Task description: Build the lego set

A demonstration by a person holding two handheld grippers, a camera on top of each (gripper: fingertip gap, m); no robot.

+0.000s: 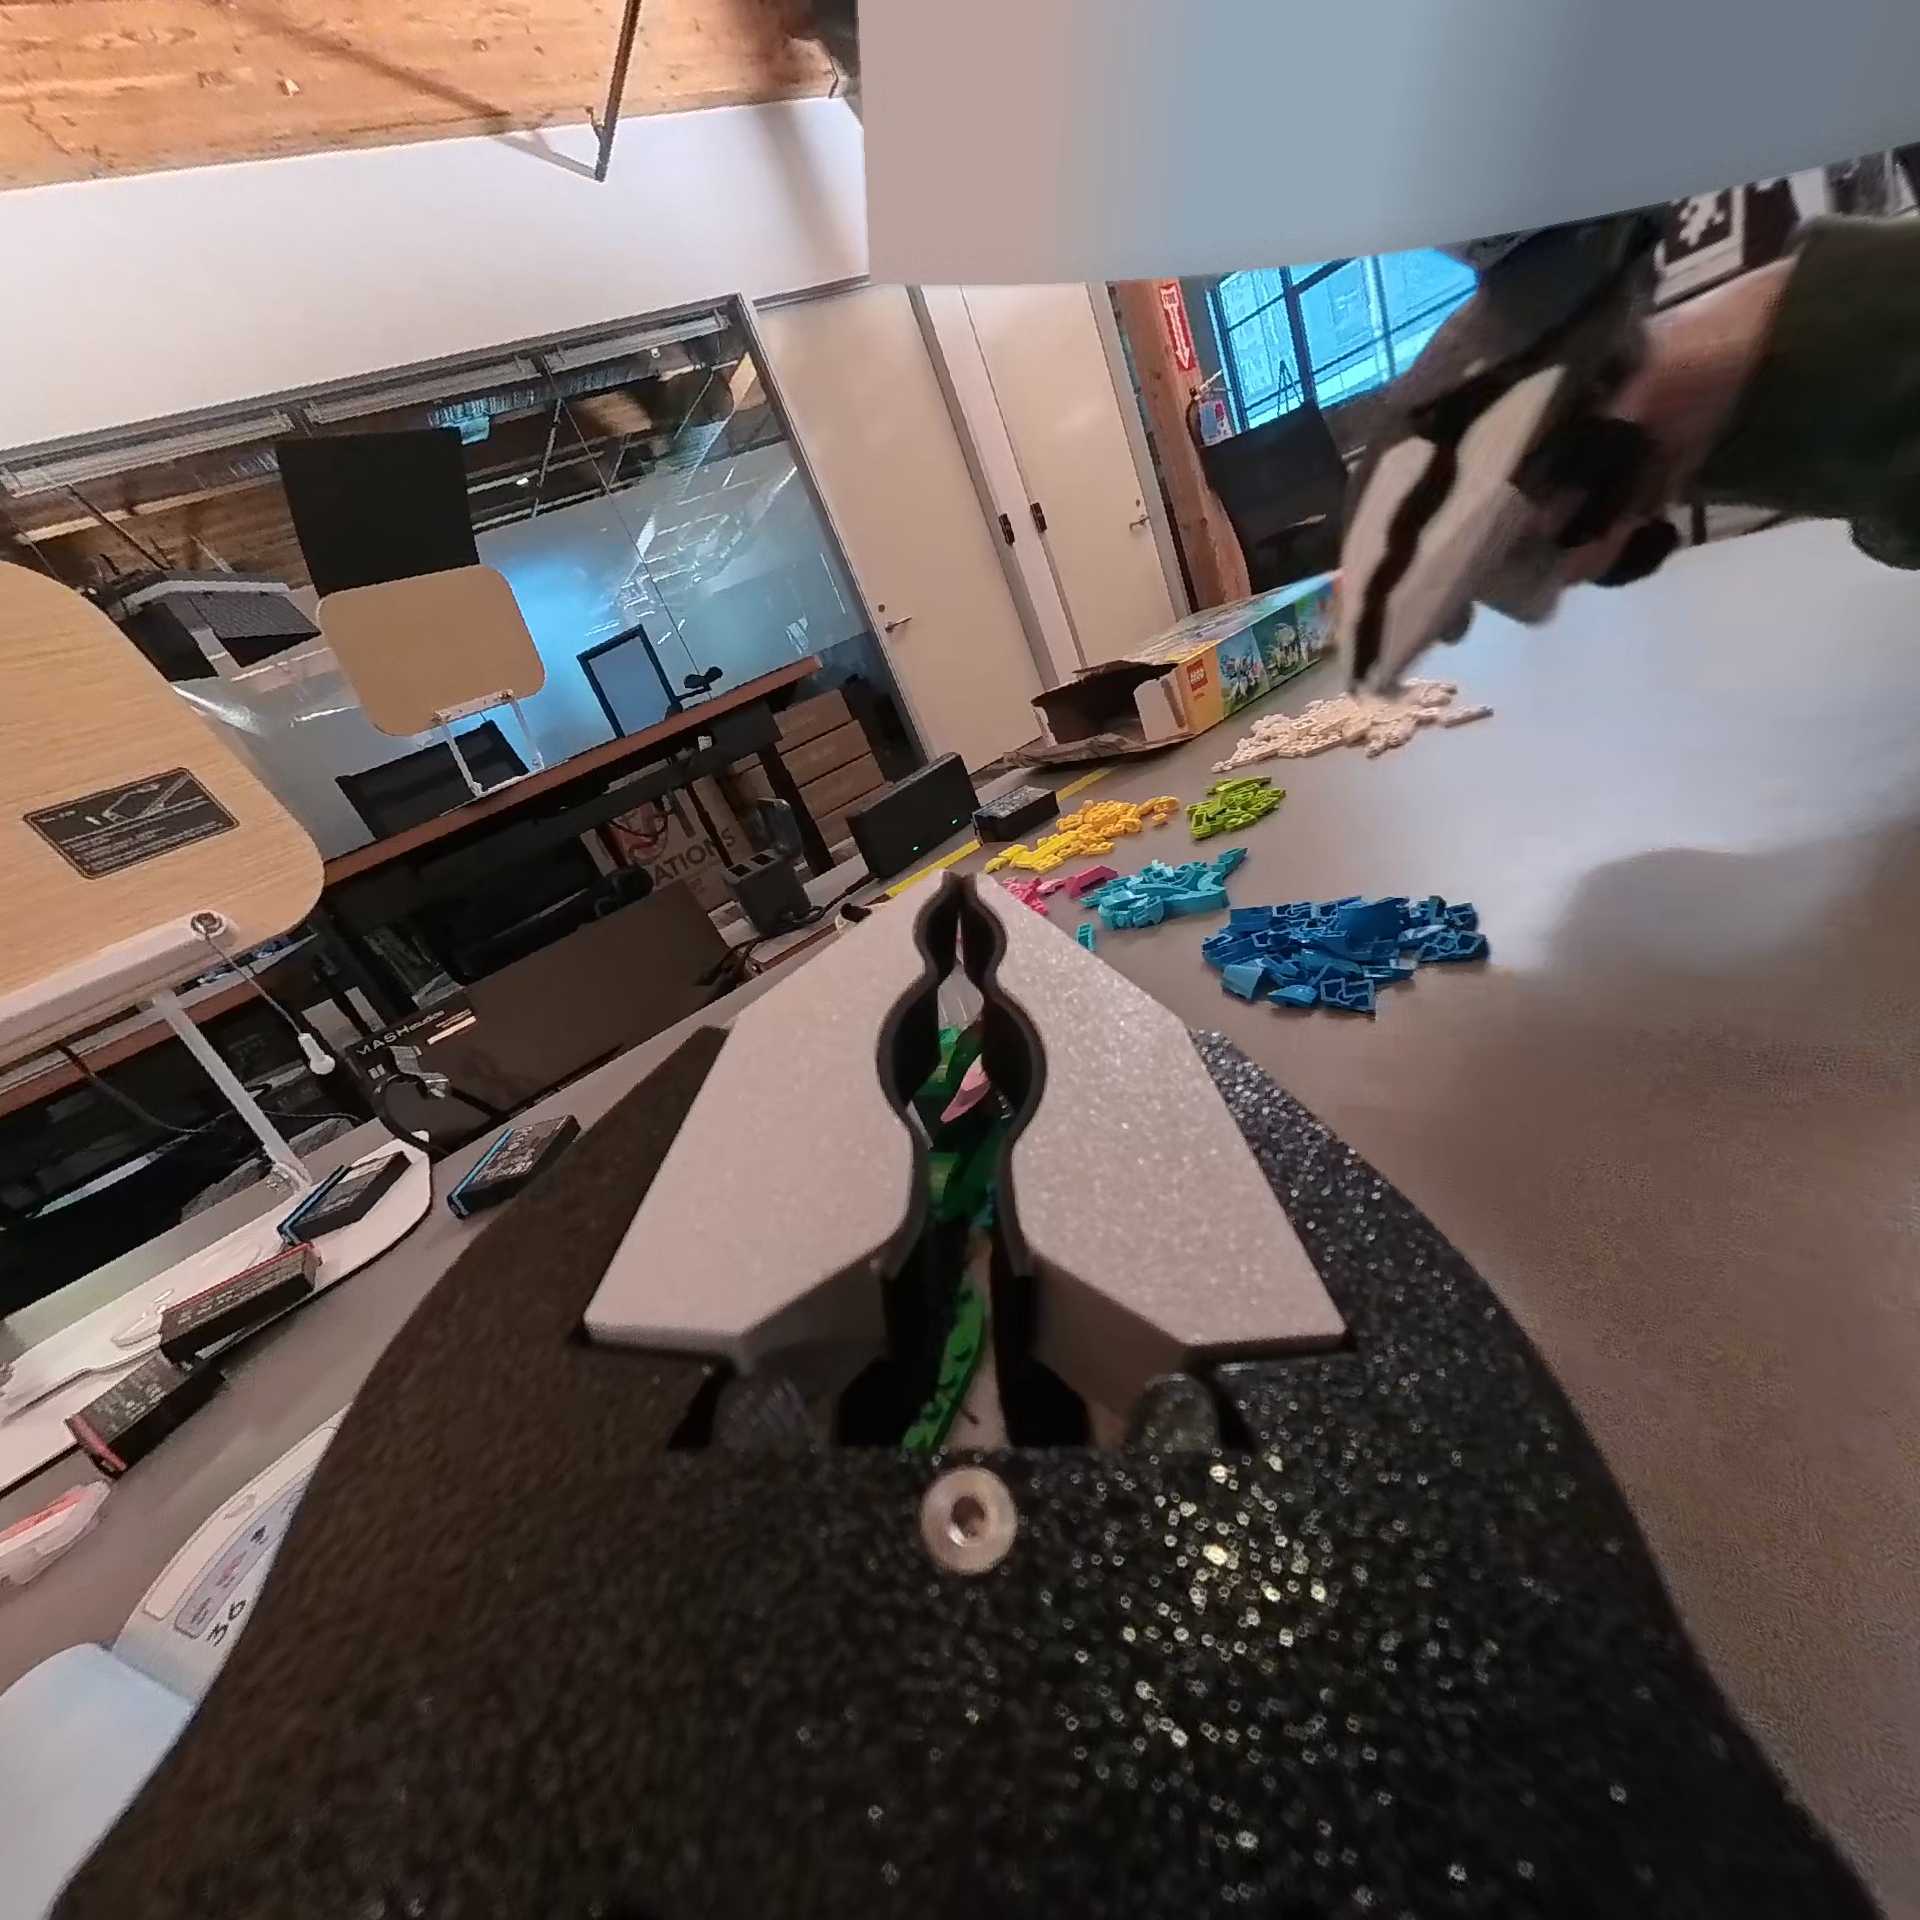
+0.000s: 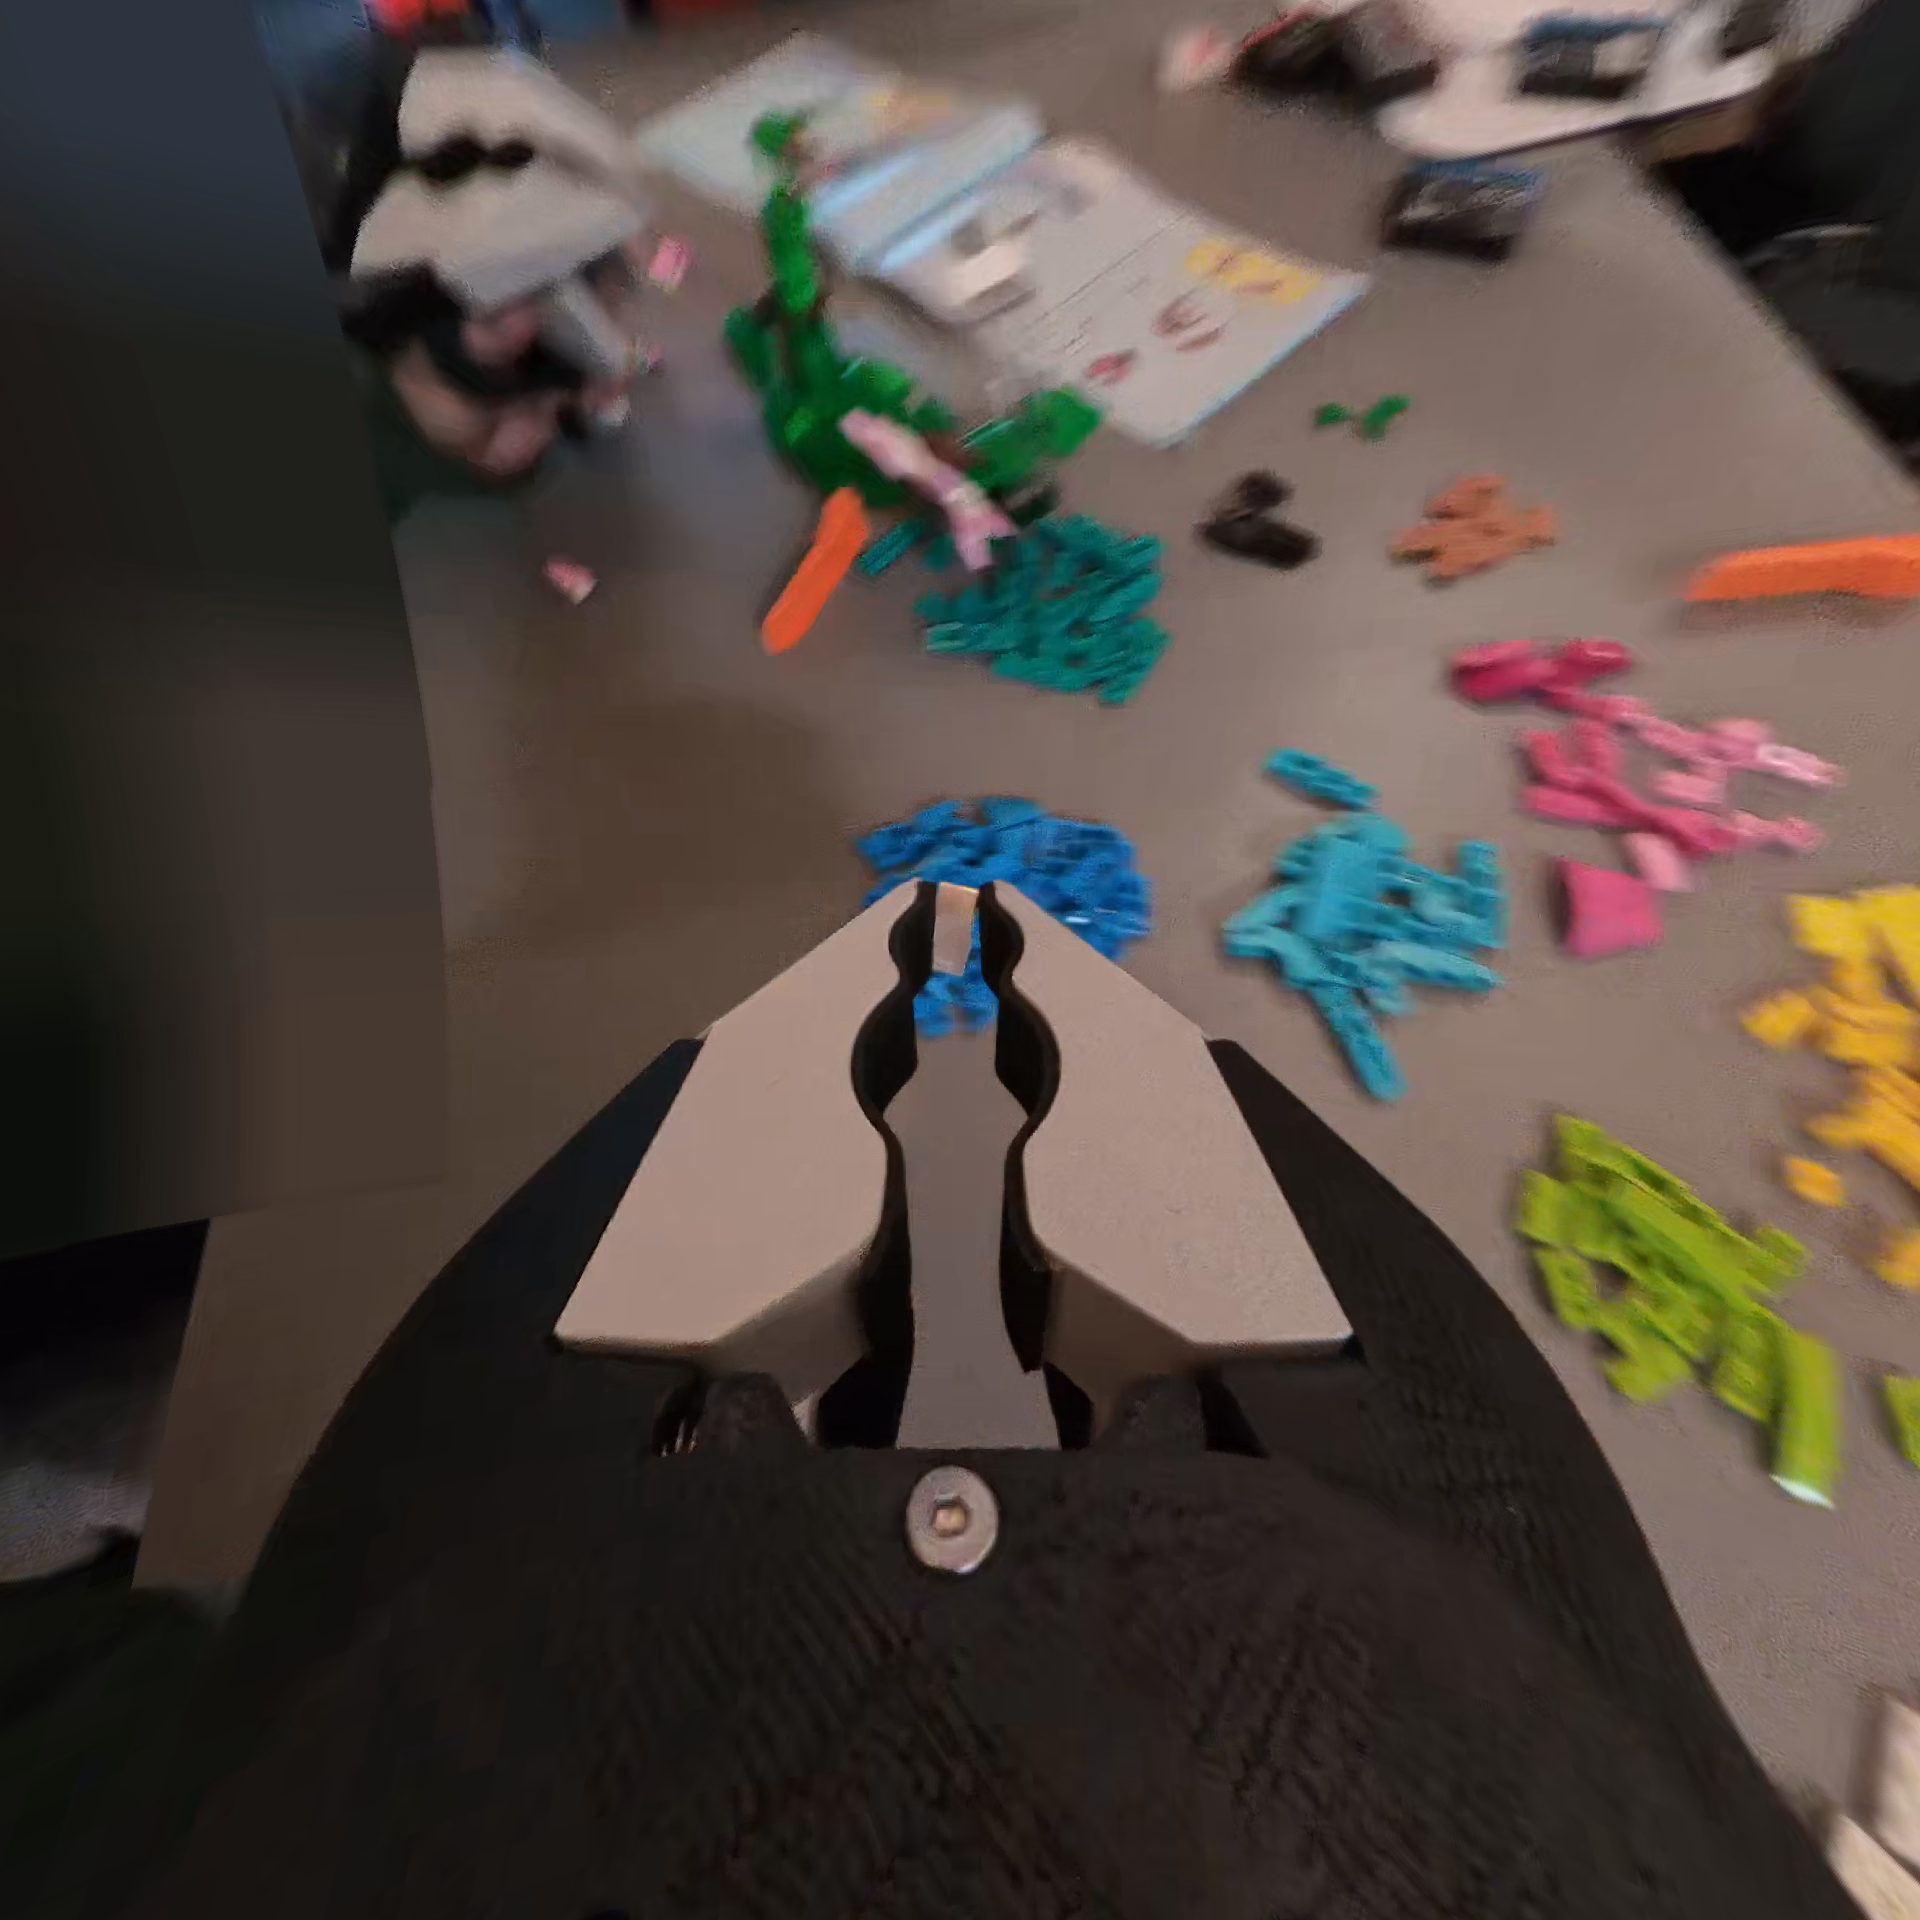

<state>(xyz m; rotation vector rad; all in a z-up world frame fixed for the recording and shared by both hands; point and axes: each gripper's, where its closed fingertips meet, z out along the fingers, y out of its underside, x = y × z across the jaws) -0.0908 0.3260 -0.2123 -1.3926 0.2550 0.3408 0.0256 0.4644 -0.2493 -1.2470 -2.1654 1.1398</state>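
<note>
My right gripper is shut on a small white brick held between its tips. In the left wrist view it hovers right at the white brick pile at the far right. My left gripper is shut, tips touching. The green Lego build shows through the gap under its fingers. In the blurred right wrist view the green build with a pink part stands at the far side, and my left gripper is just left of it.
Sorted brick piles lie on the grey table: blue, turquoise, teal, pink, yellow, lime, black, brown. An orange piece, the instruction booklet and the set's box are there too.
</note>
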